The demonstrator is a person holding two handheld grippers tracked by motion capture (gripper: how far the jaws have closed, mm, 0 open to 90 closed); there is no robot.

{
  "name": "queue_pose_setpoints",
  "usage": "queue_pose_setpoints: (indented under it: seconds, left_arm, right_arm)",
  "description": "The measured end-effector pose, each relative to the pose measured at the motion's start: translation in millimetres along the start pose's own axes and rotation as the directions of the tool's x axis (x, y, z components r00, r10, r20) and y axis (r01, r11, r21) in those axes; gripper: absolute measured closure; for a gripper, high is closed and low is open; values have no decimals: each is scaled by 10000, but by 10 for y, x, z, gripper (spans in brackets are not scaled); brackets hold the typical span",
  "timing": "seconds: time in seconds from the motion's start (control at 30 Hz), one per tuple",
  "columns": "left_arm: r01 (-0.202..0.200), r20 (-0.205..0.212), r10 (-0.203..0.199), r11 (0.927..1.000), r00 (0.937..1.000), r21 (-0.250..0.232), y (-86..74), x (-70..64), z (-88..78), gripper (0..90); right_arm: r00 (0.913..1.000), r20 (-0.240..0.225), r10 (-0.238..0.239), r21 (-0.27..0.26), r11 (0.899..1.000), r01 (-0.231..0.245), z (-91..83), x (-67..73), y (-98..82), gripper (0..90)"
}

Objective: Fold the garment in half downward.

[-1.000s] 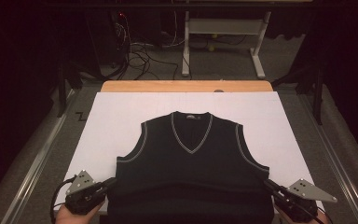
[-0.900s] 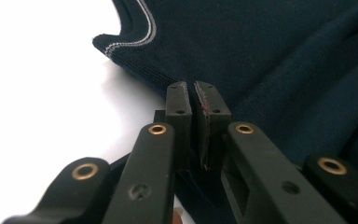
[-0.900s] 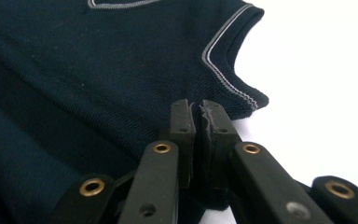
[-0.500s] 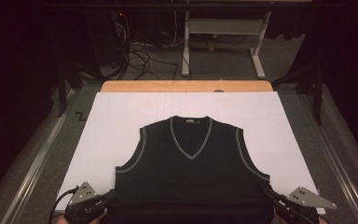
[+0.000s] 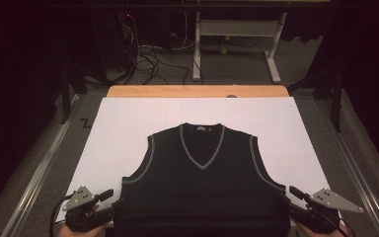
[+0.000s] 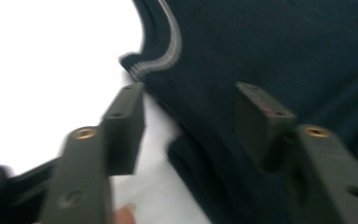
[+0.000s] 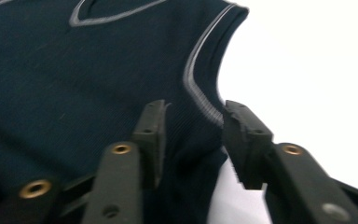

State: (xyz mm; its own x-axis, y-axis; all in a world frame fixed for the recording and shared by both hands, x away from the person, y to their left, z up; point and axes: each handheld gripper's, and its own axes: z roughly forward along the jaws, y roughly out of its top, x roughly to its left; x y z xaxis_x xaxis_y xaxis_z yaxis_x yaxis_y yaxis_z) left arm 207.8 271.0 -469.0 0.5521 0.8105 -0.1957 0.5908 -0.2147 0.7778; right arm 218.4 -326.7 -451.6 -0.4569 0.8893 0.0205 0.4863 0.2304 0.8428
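Now both grippers have just opened—vest edges between, unpinched.

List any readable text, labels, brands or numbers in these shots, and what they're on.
No text here can be read.
Neck label inside the collar of the vest: there is print on it, too small to read.
Dark mark on the floor left of the white sheet: a zigzag shape, not legible as a letter.
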Motion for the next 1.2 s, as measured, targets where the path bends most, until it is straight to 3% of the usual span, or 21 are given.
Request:
queue_pose_setpoints:
  seconds: [0.17, 0.23, 0.33, 0.5, 0.77, 0.93, 1.03, 1.2]
  left_arm:
    - [222, -230, -229, 9993, 9995, -299, 162, 85, 110, 299]
    - [220, -48, -221, 9995, 9997, -234, 240, 115, 179, 290]
    - [90, 34, -89, 9997, 10000, -218, 376, 162, 283, 288]
    - [129, -144, -137, 9987, 9998, -490, 613, 228, 412, 176]
    - [204, -137, -213, 9977, 9997, -649, 866, 304, 606, 111]
    - [-22, -437, 8, 9995, 9990, -329, 1044, 331, 782, 0]
    - [-158, -517, 141, 9994, 9986, -321, 1126, 332, 843, 0]
    - [280, -392, -292, 9991, 9988, -323, 1313, 415, 925, 0]
  right_arm:
    - [9998, 156, 83, -221, 9997, -80, 142, -70, 75, 406]
    - [9997, 179, 155, -313, 9994, -149, 201, -101, 120, 362]
    - [9995, 32, 322, -353, 9989, -321, 322, -171, 230, 275]
    - [9986, 255, 471, -406, 9981, -461, 560, -261, 461, 159]
    - [9992, 301, 266, -368, 9990, -255, 809, -259, 702, 70]
    - [9993, 367, 89, -438, 9990, -73, 943, -263, 839, 4]
    - [9993, 325, 159, -507, 9986, -142, 985, -287, 895, 3]
    - [9989, 460, 84, -370, 9993, -67, 1077, -303, 978, 4]
